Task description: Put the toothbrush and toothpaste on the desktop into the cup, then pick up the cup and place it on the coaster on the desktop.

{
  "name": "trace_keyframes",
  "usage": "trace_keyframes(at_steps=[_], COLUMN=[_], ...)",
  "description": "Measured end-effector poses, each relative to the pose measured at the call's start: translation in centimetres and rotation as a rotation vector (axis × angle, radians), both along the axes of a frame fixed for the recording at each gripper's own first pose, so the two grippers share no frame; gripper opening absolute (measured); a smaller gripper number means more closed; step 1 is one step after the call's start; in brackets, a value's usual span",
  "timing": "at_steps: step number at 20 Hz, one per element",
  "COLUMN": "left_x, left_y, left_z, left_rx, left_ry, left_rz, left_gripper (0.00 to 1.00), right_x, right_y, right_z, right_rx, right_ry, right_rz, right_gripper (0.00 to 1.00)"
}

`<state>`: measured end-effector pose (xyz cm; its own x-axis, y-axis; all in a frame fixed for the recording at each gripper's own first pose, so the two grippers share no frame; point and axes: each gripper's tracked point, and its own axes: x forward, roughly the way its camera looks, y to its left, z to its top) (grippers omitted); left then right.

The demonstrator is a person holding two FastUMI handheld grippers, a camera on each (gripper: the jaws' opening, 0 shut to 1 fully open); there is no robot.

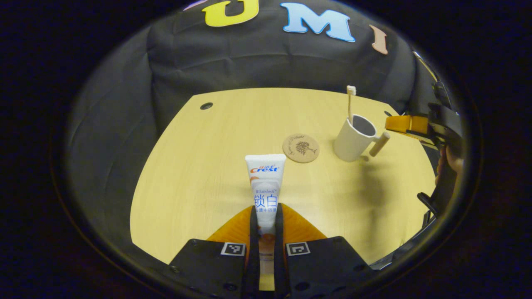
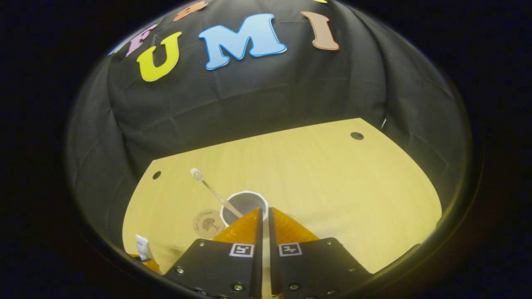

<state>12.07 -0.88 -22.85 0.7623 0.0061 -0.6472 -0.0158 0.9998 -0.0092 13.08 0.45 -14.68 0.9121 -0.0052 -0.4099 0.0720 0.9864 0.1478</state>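
My left gripper (image 1: 266, 207) is shut on a white toothpaste tube (image 1: 266, 178), which points forward over the yellow table (image 1: 199, 174). Past it lies a round cork coaster (image 1: 301, 148). To the coaster's right stands a white cup (image 1: 353, 139) with a wooden handle, and a toothbrush (image 1: 350, 104) stands in it, head up. The right gripper (image 1: 399, 123) hovers just right of the cup's handle. In the right gripper view, my right gripper (image 2: 263, 209) is shut with nothing between its fingers, above the cup (image 2: 243, 202), the toothbrush (image 2: 210, 189) and the coaster (image 2: 207, 223). The toothpaste (image 2: 142, 245) shows at lower left.
The table has small dark cable holes (image 1: 206, 106) (image 2: 356, 136) near its back corners. Black cloth wall surrounds the table on the far side. A hand (image 1: 451, 160) holds the right gripper at the table's right edge.
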Motion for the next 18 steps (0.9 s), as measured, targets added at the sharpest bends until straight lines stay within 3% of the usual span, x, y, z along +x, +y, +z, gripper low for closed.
trace_keyframes(at_steps=[8, 18], left_x=[3.8, 11.0], left_y=[-6.2, -18.4], left_z=[3.8, 8.7], left_rx=[0.025, 0.019], left_ry=[-0.102, -0.241], left_rz=[-0.142, -0.363], left_gripper=[0.22, 0.22], right_x=[-3.9, -6.5], right_y=[-6.2, -13.0], right_z=[-0.5, -2.0], right_rx=[0.016, 0.028], right_ry=[0.011, 0.051], right_rz=[-0.093, -0.206], right_gripper=[0.07, 0.07])
